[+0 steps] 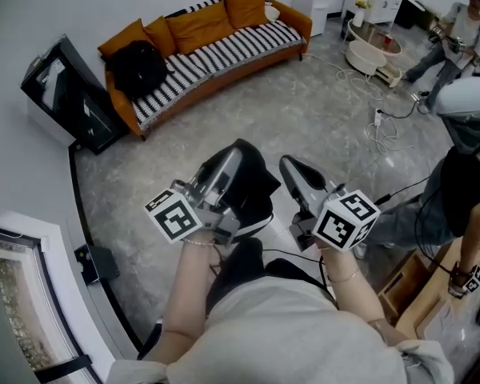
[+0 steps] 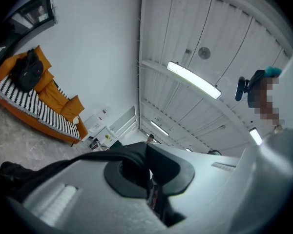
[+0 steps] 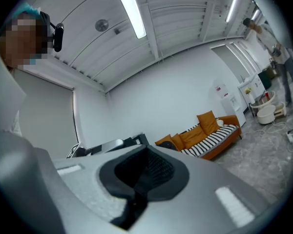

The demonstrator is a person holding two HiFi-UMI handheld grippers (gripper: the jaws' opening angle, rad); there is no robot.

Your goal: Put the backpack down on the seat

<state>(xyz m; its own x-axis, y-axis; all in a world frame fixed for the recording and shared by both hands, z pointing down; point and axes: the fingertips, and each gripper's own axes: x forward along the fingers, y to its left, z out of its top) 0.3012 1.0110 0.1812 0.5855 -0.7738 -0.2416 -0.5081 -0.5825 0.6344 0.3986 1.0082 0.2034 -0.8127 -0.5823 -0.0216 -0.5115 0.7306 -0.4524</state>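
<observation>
In the head view, the black backpack lies on the left end of the orange sofa, on its striped seat. The left claw and right claw are held well short of the sofa. In the left gripper view, that claw is clenched on nothing. In the right gripper view, that claw is likewise clenched and empty.

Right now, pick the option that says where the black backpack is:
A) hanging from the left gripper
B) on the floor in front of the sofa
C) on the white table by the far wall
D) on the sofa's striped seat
D: the black backpack sits on the striped seat of the orange sofa, up against an orange cushion at one end.
</observation>
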